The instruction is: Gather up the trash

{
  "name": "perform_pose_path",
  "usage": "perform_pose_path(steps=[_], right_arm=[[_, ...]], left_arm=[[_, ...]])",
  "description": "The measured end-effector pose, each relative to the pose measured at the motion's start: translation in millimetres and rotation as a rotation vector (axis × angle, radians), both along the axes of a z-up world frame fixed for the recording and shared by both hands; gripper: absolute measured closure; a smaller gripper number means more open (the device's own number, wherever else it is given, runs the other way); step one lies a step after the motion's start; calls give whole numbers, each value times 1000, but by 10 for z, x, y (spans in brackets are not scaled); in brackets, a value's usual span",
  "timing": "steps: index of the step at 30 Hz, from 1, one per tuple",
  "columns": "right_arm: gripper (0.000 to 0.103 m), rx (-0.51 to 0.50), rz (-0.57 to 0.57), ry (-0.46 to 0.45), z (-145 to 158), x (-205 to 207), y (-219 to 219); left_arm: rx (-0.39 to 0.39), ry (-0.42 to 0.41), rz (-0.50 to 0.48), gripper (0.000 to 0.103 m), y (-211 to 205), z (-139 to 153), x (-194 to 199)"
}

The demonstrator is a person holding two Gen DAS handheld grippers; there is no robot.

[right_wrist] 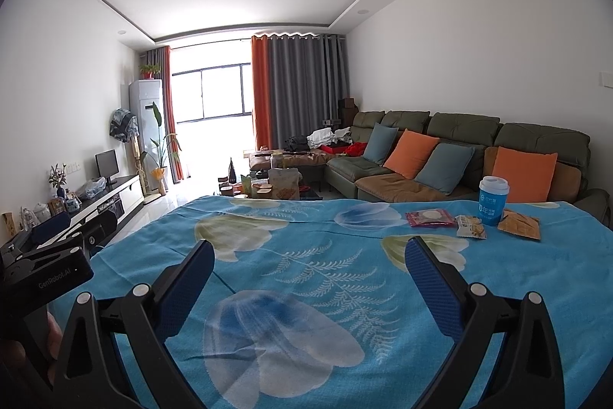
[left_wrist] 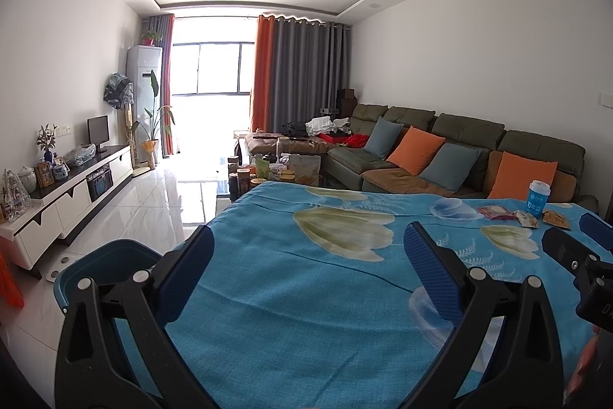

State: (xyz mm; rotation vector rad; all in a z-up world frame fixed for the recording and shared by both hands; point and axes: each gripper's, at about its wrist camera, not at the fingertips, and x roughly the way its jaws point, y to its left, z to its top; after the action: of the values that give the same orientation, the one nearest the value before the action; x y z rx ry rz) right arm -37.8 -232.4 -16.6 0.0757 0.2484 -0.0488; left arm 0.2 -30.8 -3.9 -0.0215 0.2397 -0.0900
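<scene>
On the blue flowered tablecloth (right_wrist: pixel 306 255) at the far right lie a pink wrapper (right_wrist: pixel 431 218), a small white snack packet (right_wrist: pixel 472 226) and an orange packet (right_wrist: pixel 520 225), beside a blue paper cup (right_wrist: pixel 493 201) with a white lid. In the left wrist view the same group appears small: cup (left_wrist: pixel 539 199), pink wrapper (left_wrist: pixel 496 212), white packet (left_wrist: pixel 528 219), orange packet (left_wrist: pixel 556 218). My right gripper (right_wrist: pixel 309 248) is open and empty, well short of the trash. My left gripper (left_wrist: pixel 309 236) is open and empty over the cloth's left part. A blue bin (left_wrist: pixel 111 267) stands below the table's left edge.
A green sofa (right_wrist: pixel 459 156) with orange and blue cushions runs behind the table on the right. A coffee table (right_wrist: pixel 268 186) crowded with jars and bags stands beyond the far edge. A white TV cabinet (left_wrist: pixel 69 194) lines the left wall, with tiled floor between.
</scene>
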Motion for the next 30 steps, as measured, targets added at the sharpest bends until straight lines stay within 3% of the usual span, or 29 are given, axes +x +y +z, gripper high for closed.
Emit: perform_pose_path(steps=[30], right_arm=[[7, 7, -7, -2, 21, -13, -32]], left_arm=[[10, -7, -22, 6, -38, 8, 43]])
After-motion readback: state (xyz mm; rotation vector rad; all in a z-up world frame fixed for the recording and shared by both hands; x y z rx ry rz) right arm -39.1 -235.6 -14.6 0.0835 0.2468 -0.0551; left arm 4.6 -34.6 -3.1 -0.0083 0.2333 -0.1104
